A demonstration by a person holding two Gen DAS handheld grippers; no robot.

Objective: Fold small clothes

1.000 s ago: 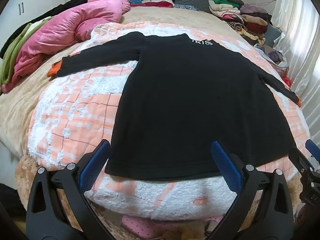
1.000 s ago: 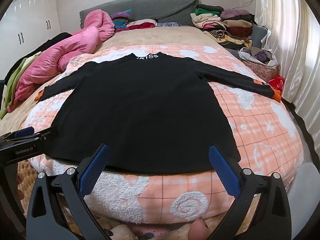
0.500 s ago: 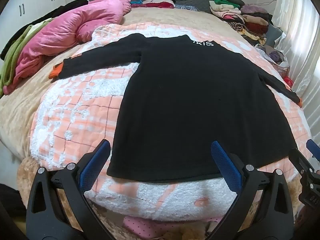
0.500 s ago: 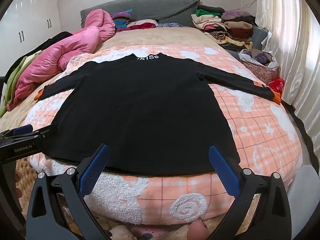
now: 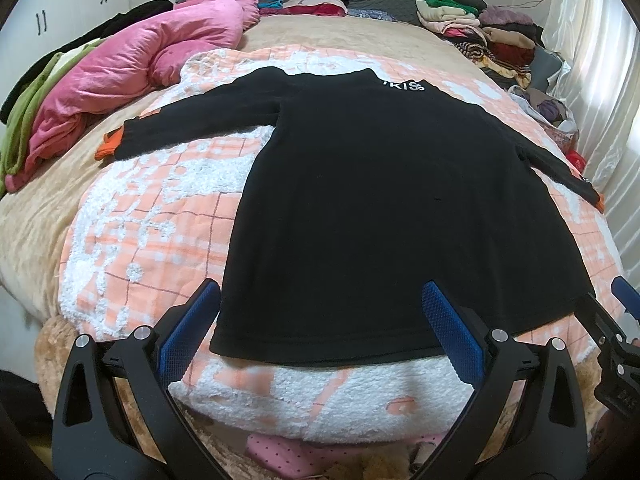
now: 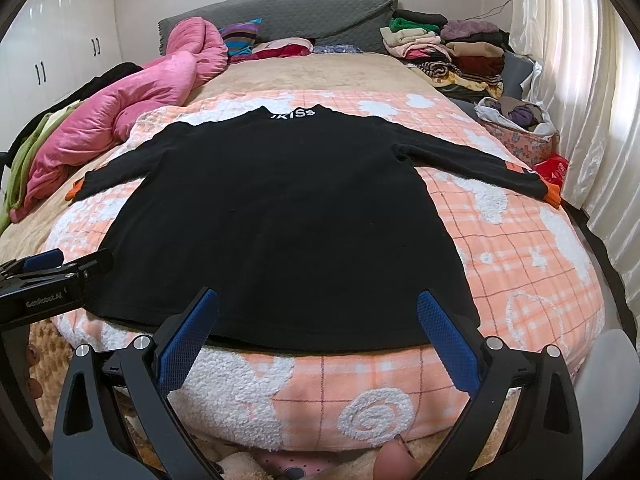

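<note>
Black long-sleeved top [image 5: 384,208] spread flat on peach checked blanket [image 5: 152,216], hem at near edge, left gripper [image 5: 320,320] and right gripper [image 6: 316,320] fingers spread wide, holding nothing, bare blanket either side.

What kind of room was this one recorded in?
Almost certainly a home bedroom: a bed with a grey headboard, white wardrobe doors, and stacks of folded clothes by the curtain.

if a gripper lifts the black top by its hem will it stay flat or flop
The black top lies limp and flat on the blanket, so it would likely droop. Its fuzzy knit probably grips rather than slides, and its spread sleeves would probably trail.
</note>
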